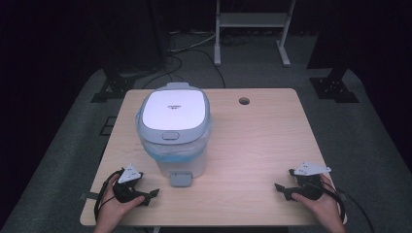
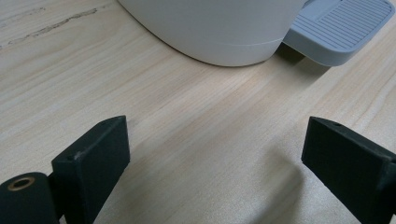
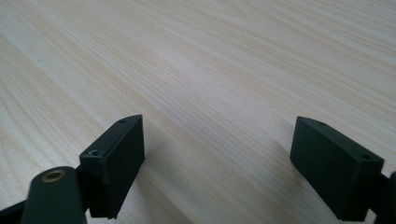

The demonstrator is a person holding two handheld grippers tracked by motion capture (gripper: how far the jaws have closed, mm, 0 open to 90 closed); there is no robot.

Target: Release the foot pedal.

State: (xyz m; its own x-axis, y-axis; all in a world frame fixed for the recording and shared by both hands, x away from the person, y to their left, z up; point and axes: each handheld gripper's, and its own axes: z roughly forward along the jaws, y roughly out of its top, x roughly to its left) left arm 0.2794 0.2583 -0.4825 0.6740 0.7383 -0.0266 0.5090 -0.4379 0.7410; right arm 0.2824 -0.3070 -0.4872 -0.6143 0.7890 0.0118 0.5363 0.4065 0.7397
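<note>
High view: pedal bin (image 1: 175, 133) left-centre on table (image 1: 262, 145), lid down. Left tongs (image 1: 151, 193) and right tongs (image 1: 281, 188) both wide open, empty. Approach pending; next, likely left tongs to pedal (image 2: 338, 28).

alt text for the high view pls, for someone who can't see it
A white pedal bin with a closed grey-rimmed lid and a blue liner stands on a light wooden table, its grey foot pedal facing the person. The left gripper and right gripper rest open on the near edge, one either side, apart from the bin.
</note>
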